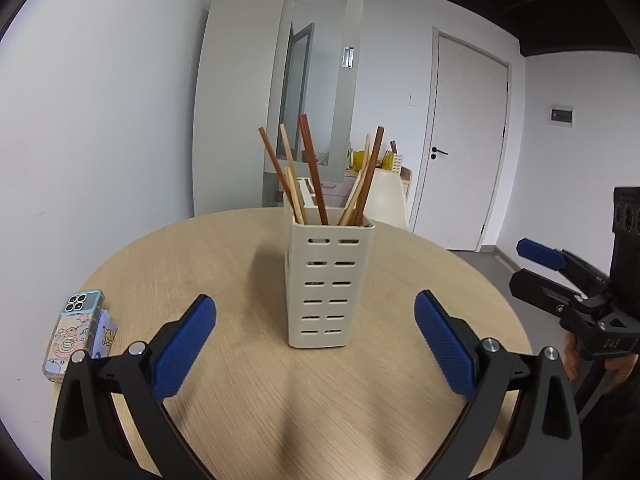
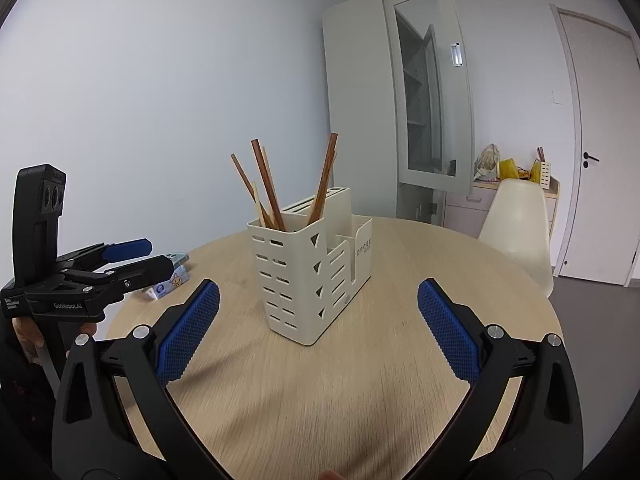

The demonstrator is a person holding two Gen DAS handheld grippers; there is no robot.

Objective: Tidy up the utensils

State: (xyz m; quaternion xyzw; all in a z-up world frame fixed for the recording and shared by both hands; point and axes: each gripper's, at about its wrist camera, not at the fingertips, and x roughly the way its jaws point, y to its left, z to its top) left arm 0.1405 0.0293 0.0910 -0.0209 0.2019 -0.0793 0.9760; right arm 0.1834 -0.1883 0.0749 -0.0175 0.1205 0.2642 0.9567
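Left tool (image 1: 316, 340): blue pads spread wide apart, nothing between them, held low over the near part of the round wooden worktop (image 1: 240, 392). Right tool (image 2: 318, 330): likewise released, pads wide apart and empty, above the near edge of the worktop.

In the left view the right tool appears at the far right edge, off the worktop's rim, a hand (image 1: 572, 356) partly seen beneath it. In the right view the left tool sits at the left edge, fingers parted.

Just ahead of both tools, about mid-worktop, stands a cream utensil holder (image 1: 330, 284) with slotted walls, upright. From the right view it shows several compartments: a tall front one, lower ones behind and beside it. Not touched by either tool.

Chopsticks (image 1: 310, 168) stand in the tall front compartment, dark brown and pale ones mixed, leaning apart in two loose groups, left and right. Exact count unclear.

Left side of worktop, near the rim: a phone (image 1: 74, 332) in a cartoon-print case, lying flat, with a small printed packet (image 1: 105, 330) touching its right side.

Beyond the worktop: a cream chair (image 2: 516, 224), a pale cabinet with glass door ajar (image 2: 430, 96), a white door (image 1: 464, 140).
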